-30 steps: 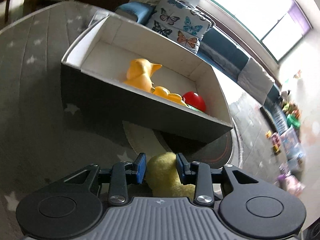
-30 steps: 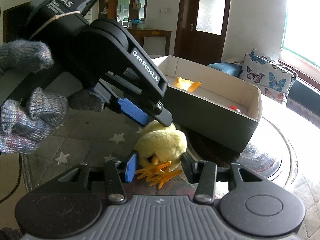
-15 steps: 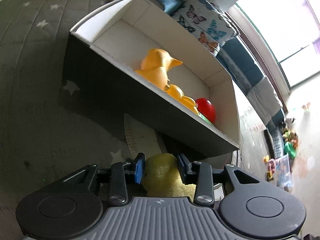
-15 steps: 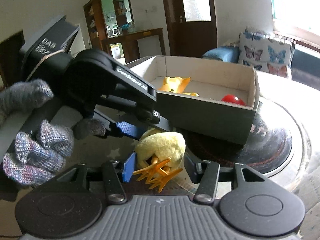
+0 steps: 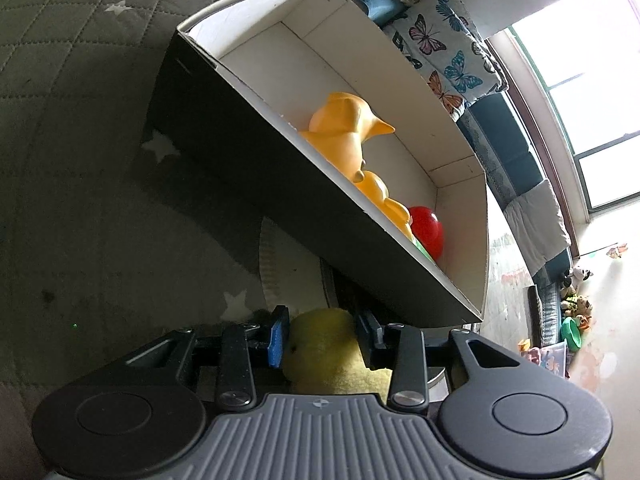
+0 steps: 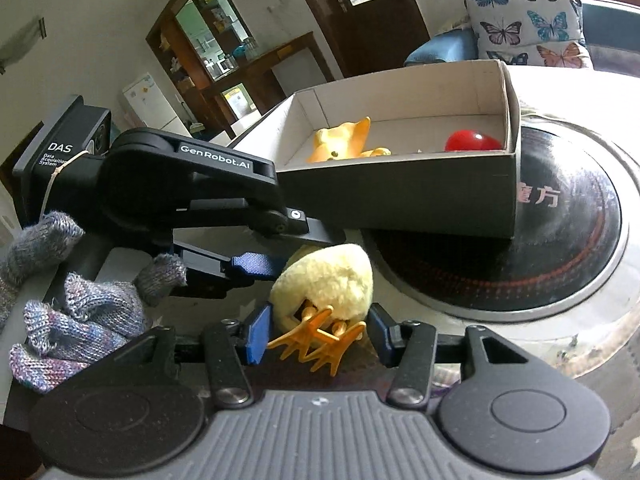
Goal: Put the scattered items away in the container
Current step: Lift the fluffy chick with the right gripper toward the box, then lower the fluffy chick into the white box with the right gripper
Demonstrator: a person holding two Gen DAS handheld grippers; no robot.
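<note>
- Chick: fluffy yellow plush; smooth orange plastic feet.
- Box: matt card, dark outside, pale inside.
- Figure: smooth orange plastic, slight sheen.
- Ball: glossy red.
- Mat: quilted grey cloth, printed stars.
- Glove: rough grey-blue knit.
- Left gripper: matt black plastic, blue pads, metal screws.
- Cushion: butterfly-print cloth.

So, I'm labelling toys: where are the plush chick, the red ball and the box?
plush chick (image 6: 326, 276): right wrist view, fluffy body.
red ball (image 5: 427, 231): left wrist view, visible side.
box (image 6: 400, 200): right wrist view, dark front wall.
</note>
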